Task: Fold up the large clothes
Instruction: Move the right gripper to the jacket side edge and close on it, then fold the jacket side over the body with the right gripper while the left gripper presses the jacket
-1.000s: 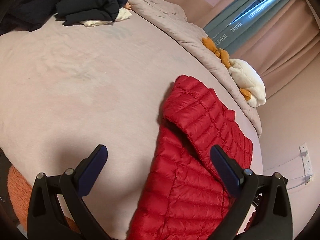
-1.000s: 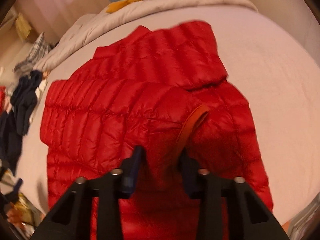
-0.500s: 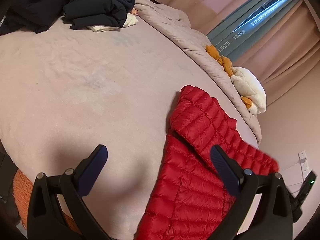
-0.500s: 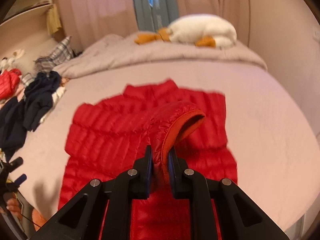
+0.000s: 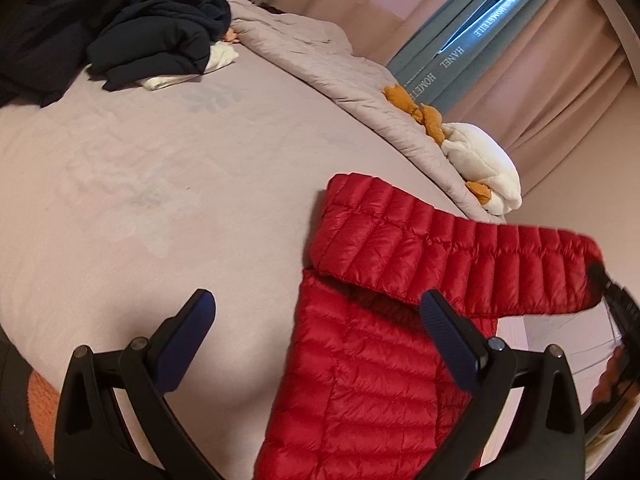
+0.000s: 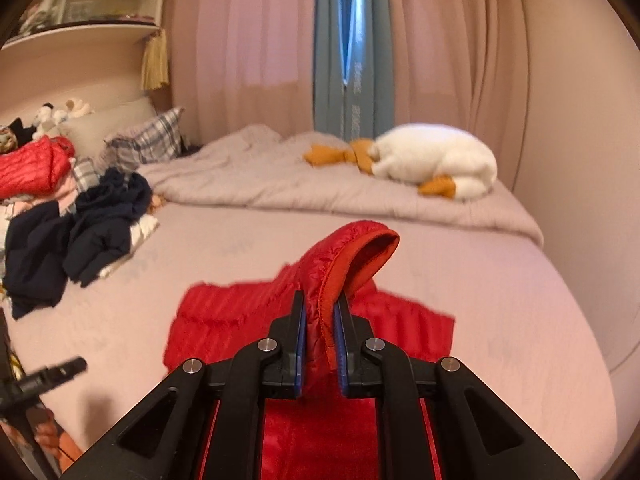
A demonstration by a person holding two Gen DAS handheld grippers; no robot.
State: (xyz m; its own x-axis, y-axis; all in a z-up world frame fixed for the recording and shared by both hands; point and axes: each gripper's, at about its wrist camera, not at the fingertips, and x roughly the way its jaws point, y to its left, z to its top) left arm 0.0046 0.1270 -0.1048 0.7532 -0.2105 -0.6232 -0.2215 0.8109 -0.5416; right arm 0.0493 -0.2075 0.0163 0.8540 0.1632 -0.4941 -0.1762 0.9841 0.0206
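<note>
A red quilted puffer jacket [image 5: 360,360] lies on the pink bed sheet [image 5: 160,200]. My right gripper [image 6: 320,320] is shut on the cuff end of its sleeve [image 6: 348,256] and holds it lifted above the jacket body [image 6: 224,320]. In the left wrist view the sleeve [image 5: 460,264] stretches to the right, where the right gripper [image 5: 612,296] grips its end. My left gripper [image 5: 316,320] is open and empty, hovering over the bed at the jacket's left edge.
A pile of dark navy clothes [image 5: 152,40] lies at the far left of the bed. A white and orange plush duck [image 5: 480,160] rests on the bunched grey quilt [image 5: 320,64] by the curtains. Another red jacket [image 6: 32,168] lies on a stack by the plaid pillow [image 6: 148,140].
My right gripper closed on the sleeve cuff and lifted it up and away from the jacket, stretching the sleeve out. The left gripper stayed open and shifted slightly.
</note>
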